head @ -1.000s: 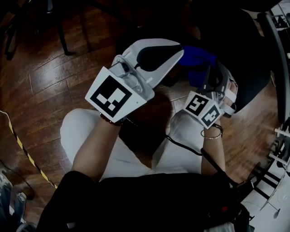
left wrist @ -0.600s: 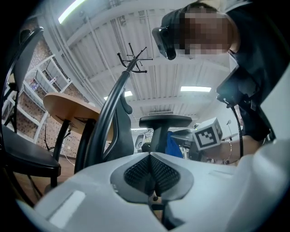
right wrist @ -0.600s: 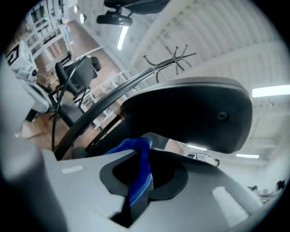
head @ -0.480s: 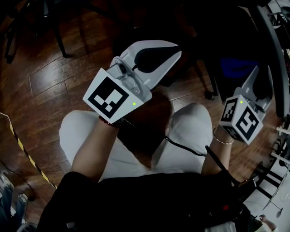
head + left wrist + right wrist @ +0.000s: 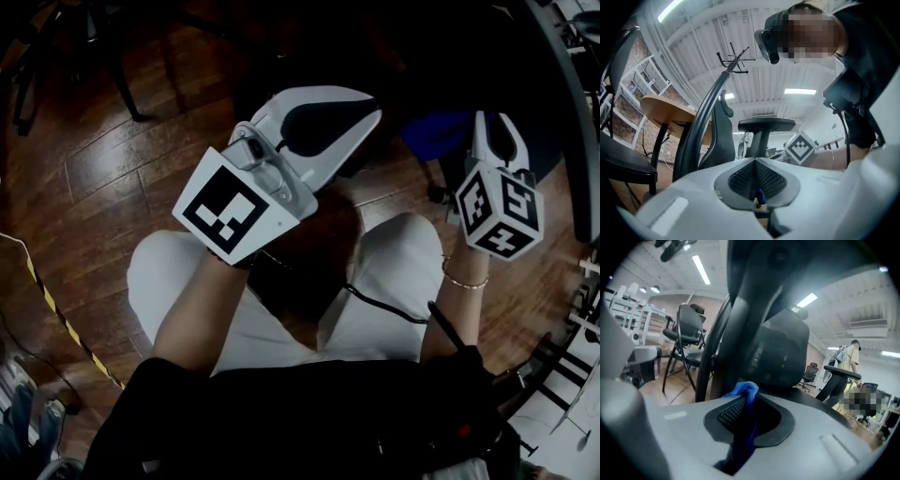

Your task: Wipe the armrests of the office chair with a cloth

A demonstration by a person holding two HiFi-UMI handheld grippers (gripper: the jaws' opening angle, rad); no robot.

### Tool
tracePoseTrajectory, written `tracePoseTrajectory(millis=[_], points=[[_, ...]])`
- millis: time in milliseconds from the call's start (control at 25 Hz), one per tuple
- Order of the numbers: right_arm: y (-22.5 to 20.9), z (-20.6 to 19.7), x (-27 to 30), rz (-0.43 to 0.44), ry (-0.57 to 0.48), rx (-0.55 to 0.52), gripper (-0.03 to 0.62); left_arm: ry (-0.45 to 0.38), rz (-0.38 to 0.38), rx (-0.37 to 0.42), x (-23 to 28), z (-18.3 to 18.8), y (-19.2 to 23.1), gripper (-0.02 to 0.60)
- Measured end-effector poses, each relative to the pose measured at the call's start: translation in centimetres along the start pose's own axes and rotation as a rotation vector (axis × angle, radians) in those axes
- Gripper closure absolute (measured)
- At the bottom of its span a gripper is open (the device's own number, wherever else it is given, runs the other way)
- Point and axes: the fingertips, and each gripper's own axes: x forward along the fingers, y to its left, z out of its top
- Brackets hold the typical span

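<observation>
The right gripper (image 5: 749,401) clamps the blue cloth (image 5: 746,391) near the office chair (image 5: 780,355). The left gripper (image 5: 755,161), jaws together, hangs over open floor (image 5: 103,159).

Dark wood-plank floor (image 5: 112,169).
Striped yellow-black tape (image 5: 58,325) lower left; black chair legs (image 5: 125,84) upper left; office-chair caster (image 5: 437,195) right.

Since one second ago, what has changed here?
The right gripper, shut on the cloth, moved from the middle out to the person's right, carrying the cloth along. The left gripper stayed shut and in place.
</observation>
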Motion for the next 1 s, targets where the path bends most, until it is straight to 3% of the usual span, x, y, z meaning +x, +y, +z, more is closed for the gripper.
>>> tracePoseTrajectory(millis=[120, 200, 280, 400, 480, 560, 720, 840, 1000], points=[[1.0, -1.0, -0.3, 0.023, 0.063, -0.061, 0.562, -0.009, 0.013, -0.046, 0.2, -0.3, -0.2, 0.575], [1.9, -1.2, -1.3, 0.090, 0.070, -0.042, 0.559, 0.010, 0.029, -0.101, 0.4, -0.5, -1.1, 0.575], [3.2, -0.9, -3.1, 0.237, 0.038, 0.016, 0.556, 0.043, 0.041, -0.151, 0.5, 0.1, -2.4, 0.575], [5.3, 1.5, -7.6, 0.586, -0.107, 0.246, 0.554, 0.039, -0.007, -0.191, 1.4, 2.6, -4.7, 0.575], [5.5, 2.5, -11.4, 0.698, -0.170, 0.369, 0.554, 0.030, -0.052, -0.213, 1.5, 4.7, -6.6, 0.575], [4.8, 2.7, -15.4, 0.733, -0.166, 0.400, 0.554, 0.056, -0.072, -0.250, 0.6, 6.8, -9.0, 0.575], [0.5, 4.5, -23.5, 0.754, -0.152, 0.439, 0.554, 0.203, -0.076, -0.337, -1.2, 12.3, -15.2, 0.575], [-5.9, 6.0, -29.4, 0.657, -0.150, 0.543, 0.554, 0.285, -0.110, -0.381, 0.4, 17.7, -19.8, 0.575], [-14.3, 8.3, -35.1, 0.503, -0.148, 0.629, 0.554, 0.285, -0.146, -0.429, 5.9, 24.4, -22.8, 0.575]])
